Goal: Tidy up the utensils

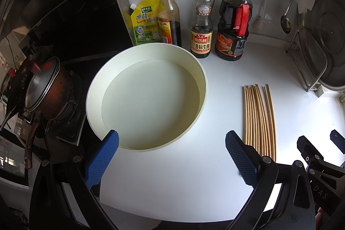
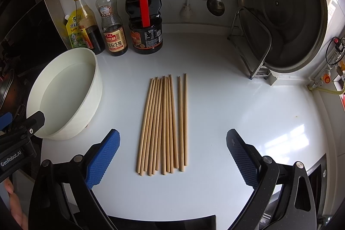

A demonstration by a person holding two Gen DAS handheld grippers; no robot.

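Chopsticks (image 2: 165,124) lie lengthwise dead ahead of the right gripper (image 2: 172,156) — wide open, empty — left gripper (image 1: 172,156) likewise, facing the basin (image 1: 146,98).

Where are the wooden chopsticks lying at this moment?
The wooden chopsticks lie flat on the white counter, centred ahead of the open right gripper, to the right of the white bowl.

Pale tan wooden chopsticks (image 2: 163,124) lie on a glossy white desk (image 2: 237,111) beside a cream round tub (image 1: 146,98). Blue, diamond-textured pads (image 2: 103,156) line each black gripper. Behind stand dark sauce bottles: two yellow-capped (image 1: 201,16), one with red cap and handle (image 1: 234,21), plus a yellow-green pouch (image 1: 145,21).
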